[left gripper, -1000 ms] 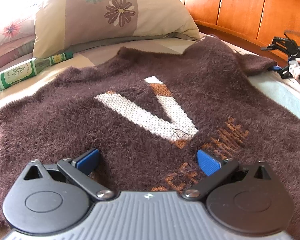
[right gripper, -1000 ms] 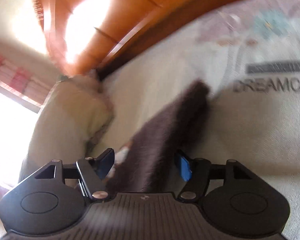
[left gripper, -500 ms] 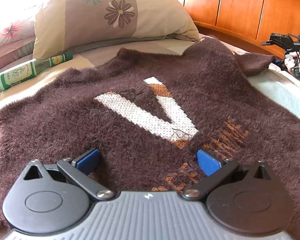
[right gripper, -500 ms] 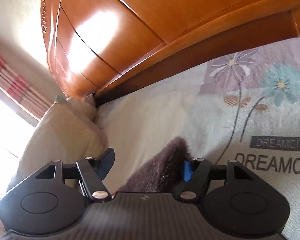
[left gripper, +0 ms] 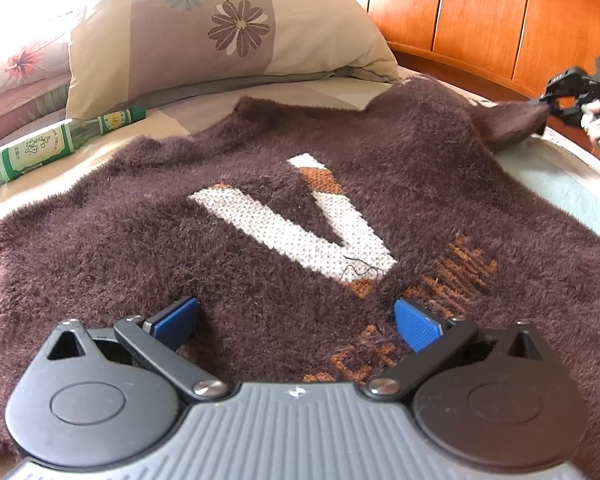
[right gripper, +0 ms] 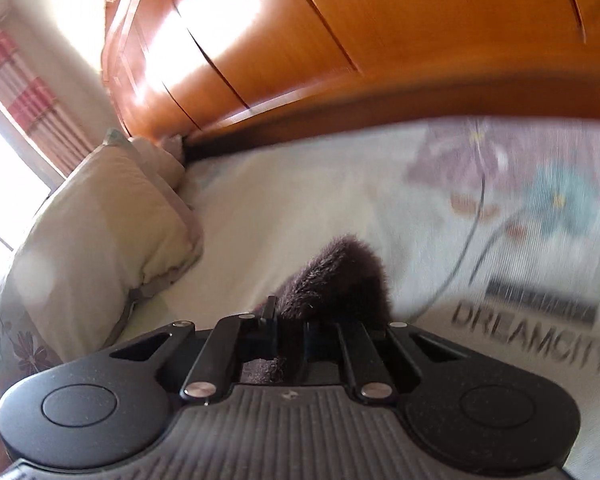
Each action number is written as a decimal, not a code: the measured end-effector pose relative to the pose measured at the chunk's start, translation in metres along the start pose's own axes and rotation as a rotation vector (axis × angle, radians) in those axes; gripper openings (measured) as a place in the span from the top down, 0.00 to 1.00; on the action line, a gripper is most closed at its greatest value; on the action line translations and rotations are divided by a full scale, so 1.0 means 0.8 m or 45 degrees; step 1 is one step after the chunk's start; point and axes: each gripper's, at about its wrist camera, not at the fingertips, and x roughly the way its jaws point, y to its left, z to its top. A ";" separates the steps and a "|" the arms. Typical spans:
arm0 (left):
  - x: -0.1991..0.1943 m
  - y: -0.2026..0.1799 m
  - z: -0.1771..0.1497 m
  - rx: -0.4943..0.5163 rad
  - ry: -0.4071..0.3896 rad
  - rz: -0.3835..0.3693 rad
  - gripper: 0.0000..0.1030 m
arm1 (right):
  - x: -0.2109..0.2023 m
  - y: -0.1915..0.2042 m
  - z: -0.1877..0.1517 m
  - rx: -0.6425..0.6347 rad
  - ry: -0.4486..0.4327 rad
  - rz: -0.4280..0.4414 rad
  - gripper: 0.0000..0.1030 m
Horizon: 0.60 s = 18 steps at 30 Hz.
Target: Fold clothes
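A fuzzy dark brown sweater (left gripper: 260,216) with a white and orange letter on its front lies spread flat on the bed. My left gripper (left gripper: 296,320) rests over its lower part, open, blue pads apart with nothing pinched. At the far right of the left wrist view the sweater's sleeve end (left gripper: 512,124) is lifted off the bed by my right gripper (left gripper: 556,98). In the right wrist view, my right gripper (right gripper: 290,330) is shut on that brown sleeve end (right gripper: 336,276), which sticks up between the jaws.
A floral pillow (left gripper: 220,28) leans at the head of the bed, with a green glass bottle (left gripper: 56,144) lying beside it. An orange wooden headboard (left gripper: 500,16) runs behind. The bedsheet (right gripper: 300,208) carries printed flowers and lettering. A hand (left gripper: 596,118) holds the right gripper.
My right gripper closed on the sleeve end, which lay loosely between open jaws before, and lifted it slightly. The left gripper and the sweater body stayed still.
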 end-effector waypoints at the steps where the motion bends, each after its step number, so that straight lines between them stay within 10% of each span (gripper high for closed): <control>1: 0.000 0.000 0.000 0.000 0.000 0.000 0.00 | -0.008 0.004 0.005 -0.024 -0.021 0.000 0.88; 4: 0.000 0.000 0.000 0.001 0.002 0.002 0.00 | -0.030 0.012 0.019 -0.108 -0.132 -0.018 0.82; 6: 0.000 0.000 0.001 0.001 0.003 0.003 0.00 | -0.032 0.010 0.026 -0.084 -0.123 -0.169 0.55; 8: 0.000 -0.001 0.001 0.001 0.004 0.004 0.00 | -0.033 0.008 0.025 -0.093 -0.088 -0.315 0.55; 18: -0.001 0.001 0.001 0.004 0.014 0.003 0.00 | -0.005 0.106 -0.068 -0.589 0.167 -0.120 0.44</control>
